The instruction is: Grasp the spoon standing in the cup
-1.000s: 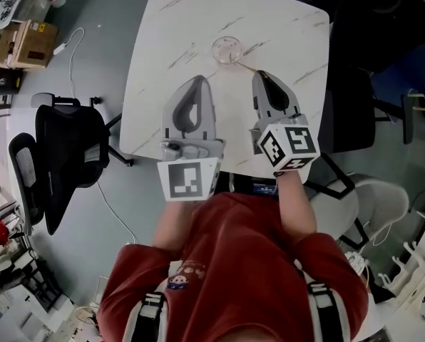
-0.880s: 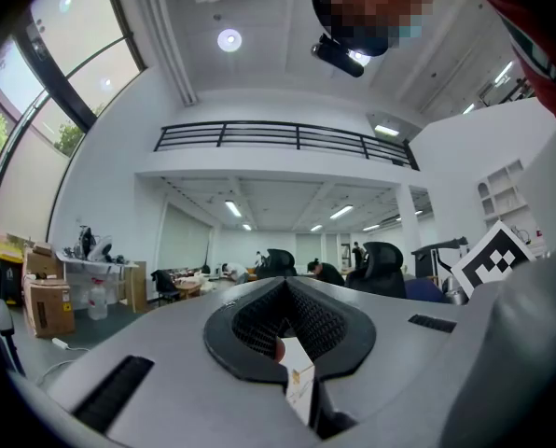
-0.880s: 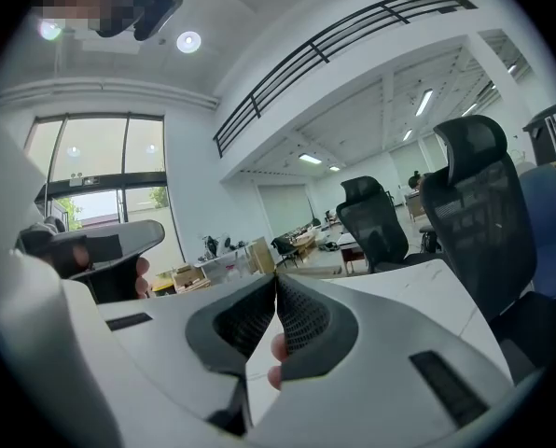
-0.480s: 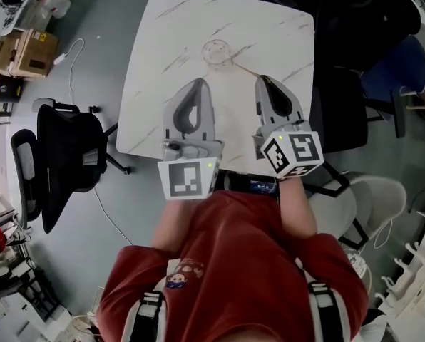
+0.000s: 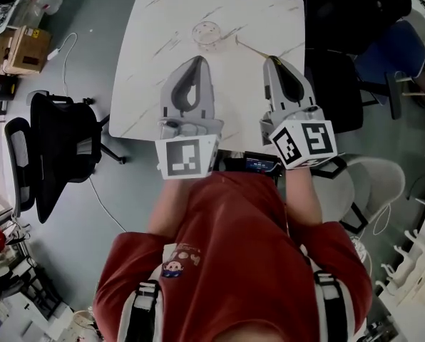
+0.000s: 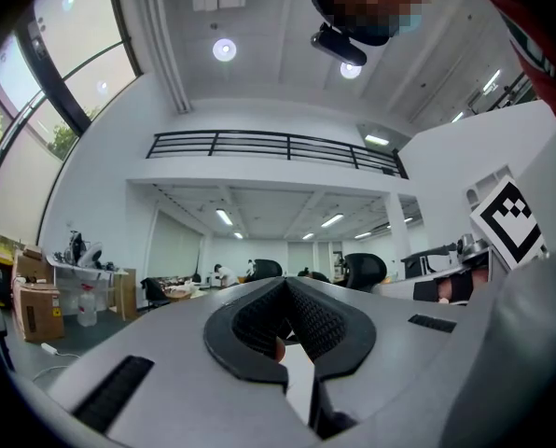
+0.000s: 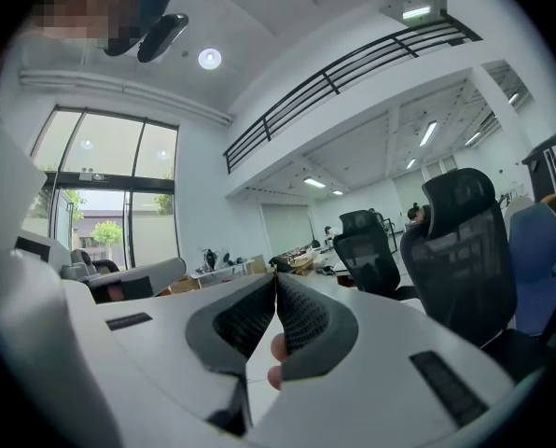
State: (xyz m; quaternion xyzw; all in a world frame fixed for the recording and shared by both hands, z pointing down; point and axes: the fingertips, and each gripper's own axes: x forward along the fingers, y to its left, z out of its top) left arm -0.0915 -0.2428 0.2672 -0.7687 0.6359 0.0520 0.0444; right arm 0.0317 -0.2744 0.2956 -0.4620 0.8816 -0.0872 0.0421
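Note:
A clear glass cup [image 5: 207, 33] stands near the far side of the white marble table [image 5: 155, 70]. The spoon [image 5: 252, 48] is a thin pale rod that slants from just right of the cup back to the tip of my right gripper [image 5: 272, 59]. That gripper is shut on the spoon's near end, and the far end is outside the cup's rim. In the right gripper view the jaws [image 7: 276, 276] meet at the tip and the spoon does not show. My left gripper [image 5: 197, 60] hovers over the table nearer than the cup, shut with nothing in it; its jaws [image 6: 285, 283] meet at the tip.
A black office chair [image 5: 55, 155] stands left of the table with a cable on the floor beside it. A cardboard box [image 5: 13, 45] sits at the far left. Dark chairs [image 5: 348, 84] and a blue one [image 5: 401, 52] crowd the table's right side.
My right gripper has moved right and away from the cup with the spoon in it; the spoon's far end, which lay at the cup's rim, is now apart from it. The left gripper shifted slightly.

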